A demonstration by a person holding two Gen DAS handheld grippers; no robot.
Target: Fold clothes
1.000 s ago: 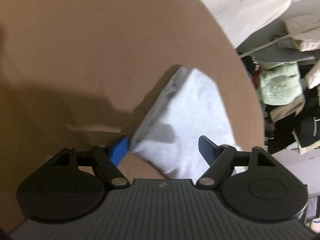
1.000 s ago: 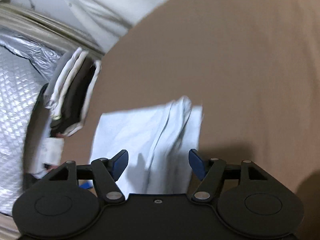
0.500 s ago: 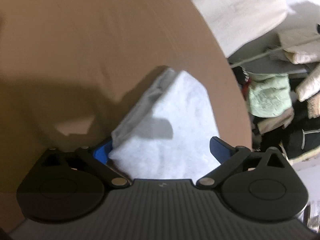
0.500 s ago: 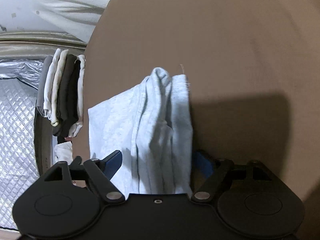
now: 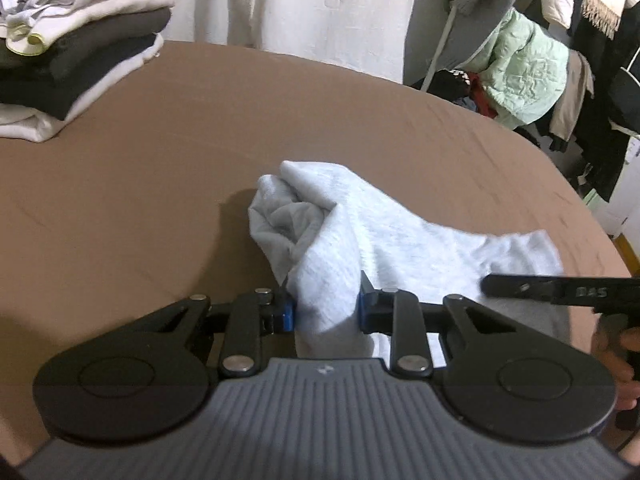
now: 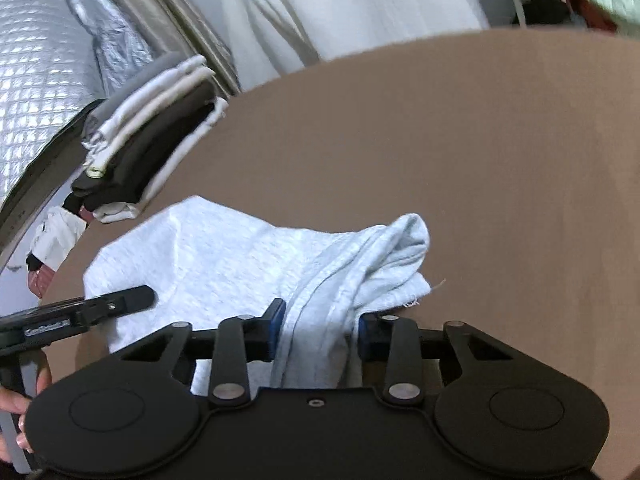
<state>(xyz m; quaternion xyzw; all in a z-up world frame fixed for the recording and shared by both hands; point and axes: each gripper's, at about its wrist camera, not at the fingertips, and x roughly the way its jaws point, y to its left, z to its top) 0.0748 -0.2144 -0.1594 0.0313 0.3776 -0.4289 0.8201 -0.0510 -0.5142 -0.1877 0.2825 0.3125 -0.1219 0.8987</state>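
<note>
Centrally on the brown table (image 5: 160,152) lies a light grey garment (image 5: 400,232), bunched at both near edges, with a stack of folded clothes (image 5: 68,48) beyond; left gripper (image 5: 325,300) and right gripper (image 6: 318,322) each clamp a gathered fold.

Not much to read here. In the left wrist view, the right gripper (image 5: 560,290) reaches in from the right edge, and pale characters sit on its black arm, something like "DAS", too blurred to be sure. In the right wrist view, the left gripper (image 6: 76,316) comes in from the left edge with a small white-lettered label on its black body, but the letters smear beyond reading. Nothing else carries legible text.
</note>
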